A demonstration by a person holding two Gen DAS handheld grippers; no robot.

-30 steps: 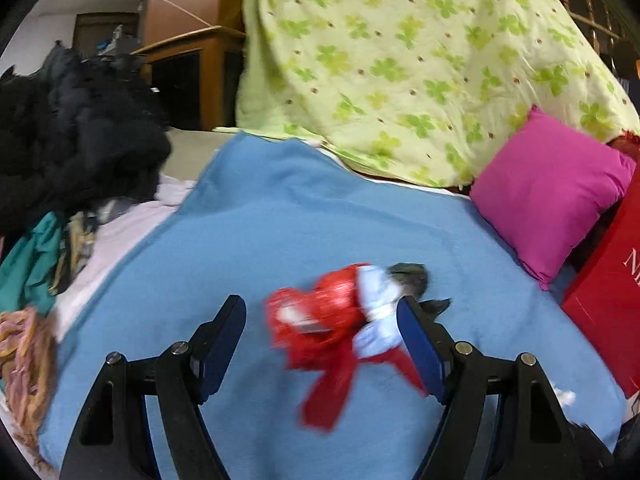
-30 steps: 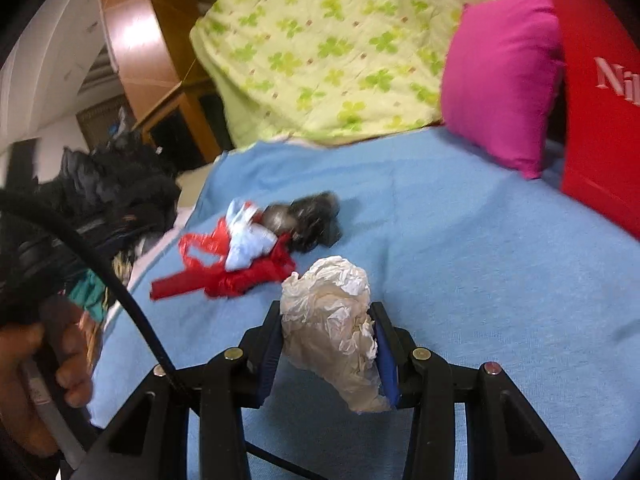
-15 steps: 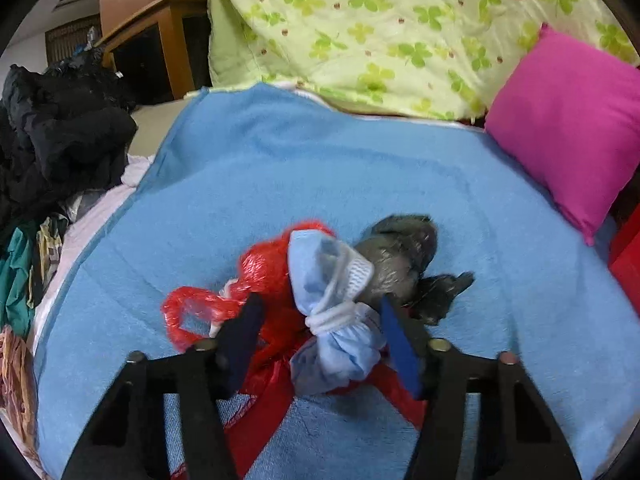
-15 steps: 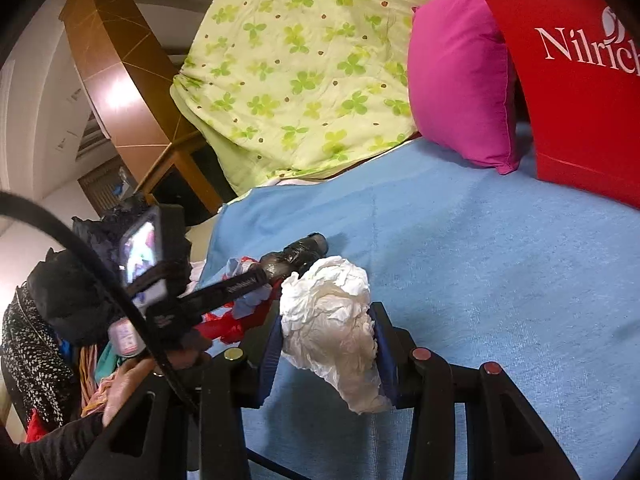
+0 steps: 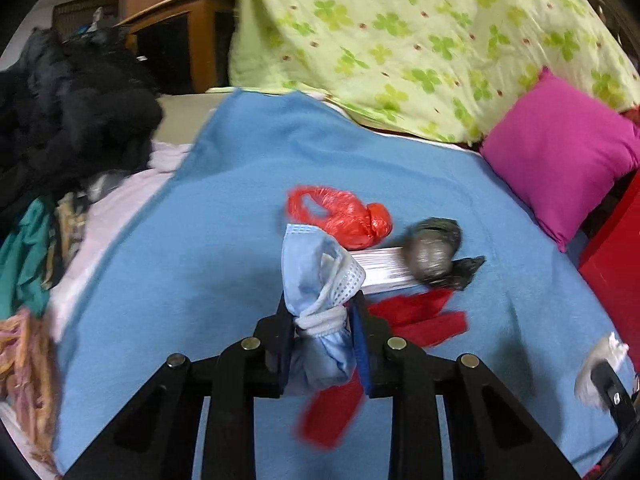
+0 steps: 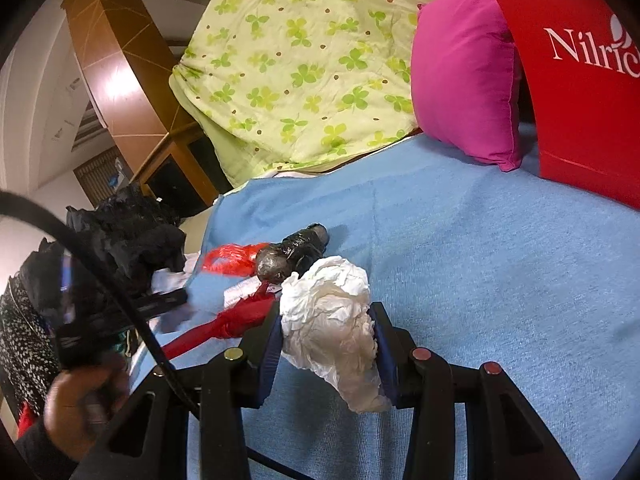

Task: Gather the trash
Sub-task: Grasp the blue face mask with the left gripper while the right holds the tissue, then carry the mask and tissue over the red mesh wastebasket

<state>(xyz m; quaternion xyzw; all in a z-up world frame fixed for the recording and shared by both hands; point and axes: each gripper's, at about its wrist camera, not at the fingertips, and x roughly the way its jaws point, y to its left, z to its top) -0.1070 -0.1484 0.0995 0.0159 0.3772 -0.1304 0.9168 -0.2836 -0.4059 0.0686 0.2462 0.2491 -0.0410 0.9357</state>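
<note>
Two soft, light pieces are in my grip: left tool closing on the face mask at its knotted waist, right tool clamped around crumpled paper.

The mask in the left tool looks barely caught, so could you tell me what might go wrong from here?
1. The left tool is closing on the bunched mask just at its tied band, so it may slip out when lifted.
2. Red strips lie under the mask and could snag and drag along.
3. The right tool pinches a paper wad whose tail hangs below the pads; a jolt could tear or drop it.
</note>
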